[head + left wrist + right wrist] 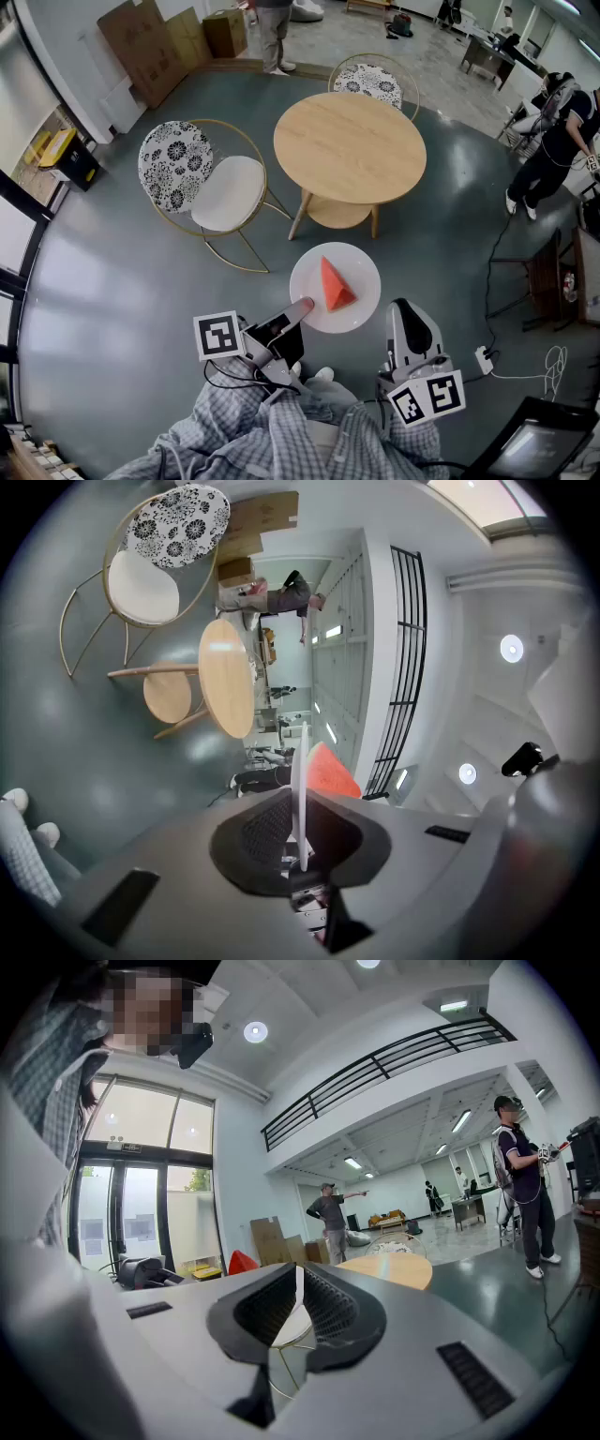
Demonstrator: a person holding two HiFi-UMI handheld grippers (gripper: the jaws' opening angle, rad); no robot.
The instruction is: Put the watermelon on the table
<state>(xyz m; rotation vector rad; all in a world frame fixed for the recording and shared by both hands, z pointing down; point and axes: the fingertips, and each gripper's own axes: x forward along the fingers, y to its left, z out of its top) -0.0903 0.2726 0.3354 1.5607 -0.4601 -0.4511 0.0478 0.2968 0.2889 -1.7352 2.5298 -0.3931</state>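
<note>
Head view: plate carried by one rim
Low in frame, the left gripper [302, 307] pinches the white plate [362, 272] at its near rim; the right gripper [406, 311], beside it, is closed on nothing. The watermelon wedge [336, 284] lies loose on the plate, the round table [349, 148] beyond at upper centre. Held by one edge, the plate may tip and shed it
</note>
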